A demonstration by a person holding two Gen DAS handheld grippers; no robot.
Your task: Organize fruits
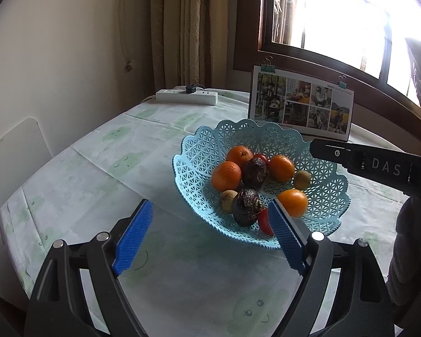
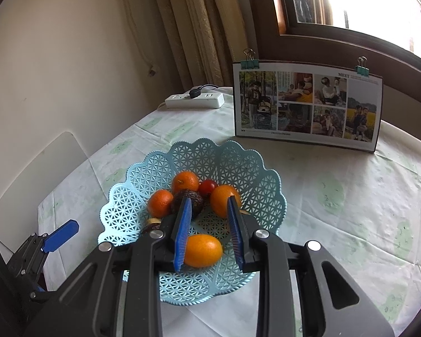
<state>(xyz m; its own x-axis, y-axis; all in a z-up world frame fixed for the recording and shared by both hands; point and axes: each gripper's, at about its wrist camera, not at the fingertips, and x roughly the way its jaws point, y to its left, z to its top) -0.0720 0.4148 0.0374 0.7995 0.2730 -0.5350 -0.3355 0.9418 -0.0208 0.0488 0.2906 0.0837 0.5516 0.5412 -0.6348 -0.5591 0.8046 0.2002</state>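
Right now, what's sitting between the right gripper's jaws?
In the right wrist view, the nearest orange in the blue basket lies between the open jaws of the right gripper, hard against the left pad, clear of the right one.

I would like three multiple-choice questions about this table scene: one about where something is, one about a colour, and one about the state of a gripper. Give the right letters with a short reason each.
1. Where are the fruits?
A. in the basket
B. on the bare tablecloth
C. on the power strip

2. What colour is the basket?
A. red
B. light blue
C. black

3. How do the right gripper's fingers stand?
A. shut on an orange
B. shut on nothing
C. open, holding nothing

Answers:
1 A: the oranges and the other fruits all lie inside the basket.
2 B: its lattice wall is light blue in both views.
3 C: the right gripper shows a wide gap between its fingers above the basket, and nothing is clamped there.
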